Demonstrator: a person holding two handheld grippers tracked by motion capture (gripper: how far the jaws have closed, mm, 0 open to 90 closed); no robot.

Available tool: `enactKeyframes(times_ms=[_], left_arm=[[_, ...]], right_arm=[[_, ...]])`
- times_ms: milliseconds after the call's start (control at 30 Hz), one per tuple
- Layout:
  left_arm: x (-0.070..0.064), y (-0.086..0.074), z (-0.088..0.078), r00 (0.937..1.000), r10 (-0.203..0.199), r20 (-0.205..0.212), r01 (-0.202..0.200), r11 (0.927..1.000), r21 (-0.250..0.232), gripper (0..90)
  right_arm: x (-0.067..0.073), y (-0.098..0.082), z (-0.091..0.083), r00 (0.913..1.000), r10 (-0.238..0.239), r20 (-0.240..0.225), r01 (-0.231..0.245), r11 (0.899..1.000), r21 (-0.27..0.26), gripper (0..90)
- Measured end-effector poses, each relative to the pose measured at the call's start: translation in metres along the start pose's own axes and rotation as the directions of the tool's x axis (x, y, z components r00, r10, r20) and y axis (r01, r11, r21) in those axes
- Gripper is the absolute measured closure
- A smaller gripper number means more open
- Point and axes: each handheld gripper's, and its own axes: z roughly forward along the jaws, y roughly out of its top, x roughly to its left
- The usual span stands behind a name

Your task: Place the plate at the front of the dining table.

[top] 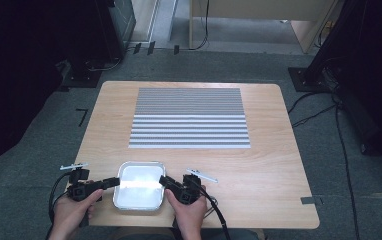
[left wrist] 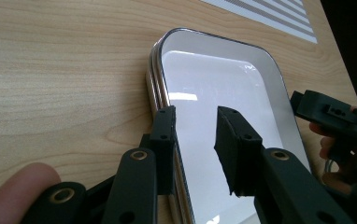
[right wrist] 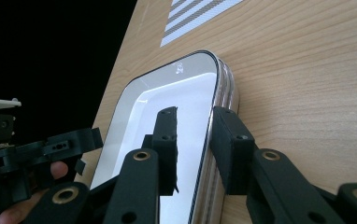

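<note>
On the table's near edge, shiny rounded-rectangle metal tray [top: 139, 186], white-glared inside

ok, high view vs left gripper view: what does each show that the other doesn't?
High view alone: the whole table, the full striped mat, the floor and its cables.

Left gripper view alone: the left gripper close up, jaws straddling the tray's left rim with a gap at the pads, and the rim's stacked edges.

Both: the white metal tray, the wooden tabletop, the right gripper at the opposite rim.
</note>
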Motion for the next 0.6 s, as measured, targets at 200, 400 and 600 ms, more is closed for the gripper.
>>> enactKeyframes(times_ms=[200,400,600], left_arm=[[0.0004,0.0001,0.0000,1.0000,-0.006,0.006,0.006,1.0000,-0.001,68.3],[-0.0019,0.0001,0.0019,0.9981,-0.011,0.060,0.011,0.9999,0.013,68.2],[-0.0029,0.0003,0.0002,0.9996,0.003,0.028,-0.003,0.9999,-0.011,64.6]], right_arm=[[-0.0039,0.0008,-0.0005,0.9991,0.034,-0.026,-0.034,0.999,0.005,73.0],[-0.0043,0.0006,-0.0004,0.9971,0.054,-0.053,-0.053,0.998,0.015,73.5],[-0.0034,-0.0007,0.0009,0.9973,0.048,-0.055,-0.047,0.999,0.015,73.2]])
